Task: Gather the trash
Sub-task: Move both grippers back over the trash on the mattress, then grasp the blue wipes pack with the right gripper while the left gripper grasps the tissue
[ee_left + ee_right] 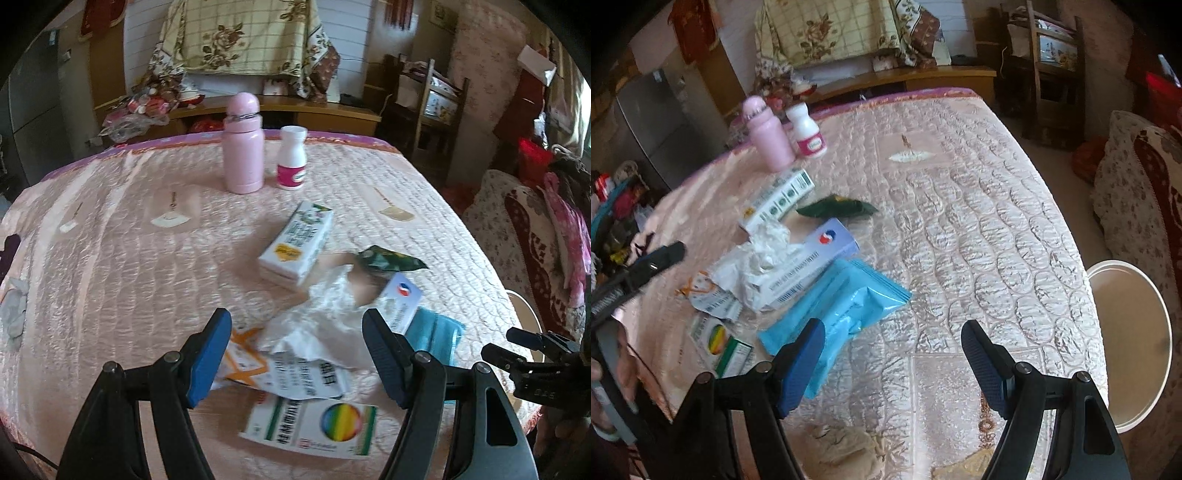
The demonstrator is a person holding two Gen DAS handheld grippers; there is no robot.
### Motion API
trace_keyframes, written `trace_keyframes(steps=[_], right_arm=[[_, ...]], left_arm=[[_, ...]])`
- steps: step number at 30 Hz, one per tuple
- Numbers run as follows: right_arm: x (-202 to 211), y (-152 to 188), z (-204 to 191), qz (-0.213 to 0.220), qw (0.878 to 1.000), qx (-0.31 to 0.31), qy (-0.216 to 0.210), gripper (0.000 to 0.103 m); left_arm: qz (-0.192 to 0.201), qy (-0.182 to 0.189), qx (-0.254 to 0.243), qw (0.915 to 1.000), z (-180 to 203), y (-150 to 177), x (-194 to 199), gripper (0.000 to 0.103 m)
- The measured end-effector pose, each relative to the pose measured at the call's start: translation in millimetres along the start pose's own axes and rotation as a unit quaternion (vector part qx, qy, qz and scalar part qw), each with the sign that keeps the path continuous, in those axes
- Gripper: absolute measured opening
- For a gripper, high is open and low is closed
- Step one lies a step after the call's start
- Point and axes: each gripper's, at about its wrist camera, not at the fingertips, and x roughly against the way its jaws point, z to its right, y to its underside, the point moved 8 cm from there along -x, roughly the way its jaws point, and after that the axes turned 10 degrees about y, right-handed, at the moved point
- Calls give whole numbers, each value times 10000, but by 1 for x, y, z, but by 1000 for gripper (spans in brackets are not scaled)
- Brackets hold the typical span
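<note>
Left wrist view gives me the pink quilted bed, then my trash heap on it: crumpled tissue, rainbow-printed box. Left gripper hangs wide above them, empty; right gripper equally wide beside the blue packet.

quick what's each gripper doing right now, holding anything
Left gripper: open, holding nothing, above the crumpled white tissue.
Right gripper: open, holding nothing, over the bed cover beside the blue packet.
</note>
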Motion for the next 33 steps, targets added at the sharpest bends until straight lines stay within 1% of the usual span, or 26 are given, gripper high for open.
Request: trace_keyframes(steps=[3, 6, 9, 13, 15, 17, 20, 25, 26, 27, 28, 29, 31, 33], right_arm=[[-17, 2, 0, -238, 9988, 240, 352, 80], [-35, 2, 2, -405, 9970, 371, 545, 80], [-52, -6, 3, -497, 9955, 408, 691, 80], [-70, -28, -6, -506, 9976, 247, 405, 80], [-72, -37, -8, -485, 9976, 264, 411, 80], [-65, -41, -8, -368, 9979, 256, 465, 80], [-51, -37, -5, -302, 9987, 191, 373, 80], [-35, -26, -3, -293, 9994, 88, 168, 80], [-33, -24, -5, -293, 9995, 79, 107, 80], [-30, -22, -7, -293, 9995, 75, 15, 80], [-29, -21, -9, -291, 9995, 71, -62, 80], [-27, -20, -11, -295, 9994, 59, -149, 80], [-26, -18, -19, -338, 9989, 62, -310, 80], [-30, -18, -31, -396, 9982, 117, -442, 80]], left_arm=[[-21, -14, 76, 10000, -8, 0, -1, 74], [-99, 14, 113, 9999, -13, 2, -5, 74], [-164, 31, 105, 9998, -13, 3, -10, 74], [-325, 92, 111, 9994, -9, 3, -24, 74], [-407, 114, 122, 9990, -7, 4, -32, 74], [-481, 166, 133, 9986, -4, 3, -42, 74], [-613, 210, 163, 9978, -2, 3, -60, 74], [-870, 415, 268, 9950, 4, 5, -90, 74], [-913, 495, 337, 9940, 5, 6, -93, 71], [-938, 647, 434, 9925, 6, 7, -96, 48], [-1012, 726, 466, 9911, 8, 9, -98, 31], [-1082, 739, 465, 9903, 9, 10, -100, 6], [-1076, 818, 427, 9899, 10, 11, -98, 6], [-965, 775, 349, 9917, 11, 9, -90, 5]])
